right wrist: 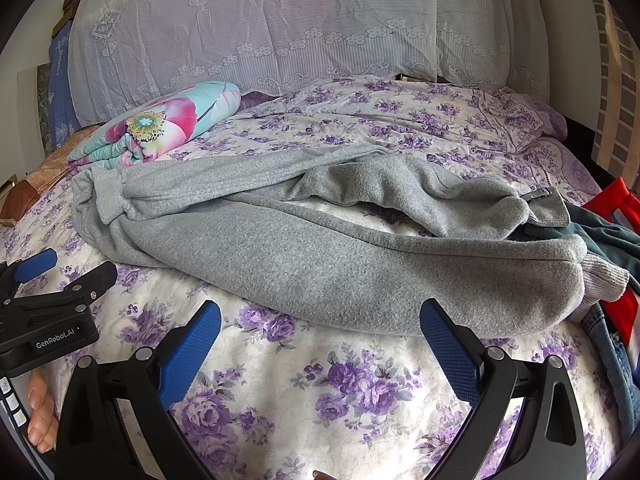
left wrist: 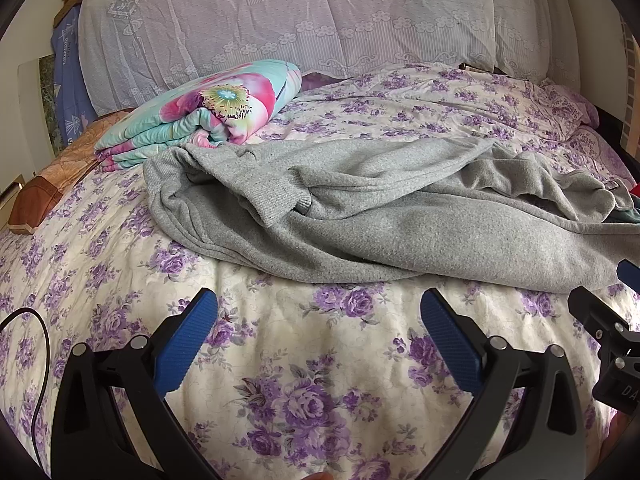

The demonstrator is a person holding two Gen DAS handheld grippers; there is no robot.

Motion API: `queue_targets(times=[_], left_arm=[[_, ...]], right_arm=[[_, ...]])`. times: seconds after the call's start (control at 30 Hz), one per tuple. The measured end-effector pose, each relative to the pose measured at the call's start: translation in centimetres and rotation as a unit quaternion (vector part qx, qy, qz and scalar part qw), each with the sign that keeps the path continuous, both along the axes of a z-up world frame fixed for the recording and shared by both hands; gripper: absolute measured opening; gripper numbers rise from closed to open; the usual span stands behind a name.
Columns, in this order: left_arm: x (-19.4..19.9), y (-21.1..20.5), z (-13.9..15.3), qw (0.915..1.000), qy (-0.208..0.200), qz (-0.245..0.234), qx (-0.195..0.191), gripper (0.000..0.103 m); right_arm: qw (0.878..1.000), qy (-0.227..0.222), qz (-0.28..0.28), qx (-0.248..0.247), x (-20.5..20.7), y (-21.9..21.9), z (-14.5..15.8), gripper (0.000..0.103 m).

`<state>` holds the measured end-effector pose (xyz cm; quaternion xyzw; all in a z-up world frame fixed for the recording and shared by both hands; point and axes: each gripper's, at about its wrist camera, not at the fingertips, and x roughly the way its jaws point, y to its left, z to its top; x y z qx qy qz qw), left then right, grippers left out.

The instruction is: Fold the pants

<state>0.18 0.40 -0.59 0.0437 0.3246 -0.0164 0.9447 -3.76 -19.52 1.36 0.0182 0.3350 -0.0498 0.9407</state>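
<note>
Grey pants [right wrist: 320, 256] sprawl across the flowered bed [right wrist: 340, 392], legs lying roughly side by side lengthwise but rumpled, cuffs at the right; the crosswise folds appear yet to be made. The left tool [left wrist: 318, 338] and right tool [right wrist: 320, 340] hover just short of the near edge, fingers spread apart, gripping nothing.

Purple floral bedspread [left wrist: 280, 360], folded turquoise-pink flower quilt [left wrist: 208, 116] at far left, lace-covered pillow [left wrist: 300, 12] behind, red item [right wrist: 612, 204] at right edge
</note>
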Motion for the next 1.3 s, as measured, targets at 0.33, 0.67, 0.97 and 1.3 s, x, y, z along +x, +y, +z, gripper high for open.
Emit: queue_targets(times=[0.33,0.67,0.97,1.3], left_arm=[[0.1,0.0,-0.3,1.0000,0.002,0.000,0.002,0.099],[0.2,0.0,-0.6,1.0000,0.006,0.001,0.001,0.099],[1.6,1.4,-2.5,0.9973,0.070,0.014,-0.016,0.099],[0.4,2.5,-4.7,0.9898,0.139,0.010,-0.028,0.099]], right_arm=[[1.000,0.000,0.000,0.000,0.0,0.0,0.1,0.100],[1.000,0.007,0.000,0.003,0.1,0.1,-0.1,0.100],[0.997,0.074,-0.018,0.017,1.3,-0.7,-2.0,0.100],[0.991,0.125,-0.025,0.040,0.3,-0.9,-3.9,0.100]])
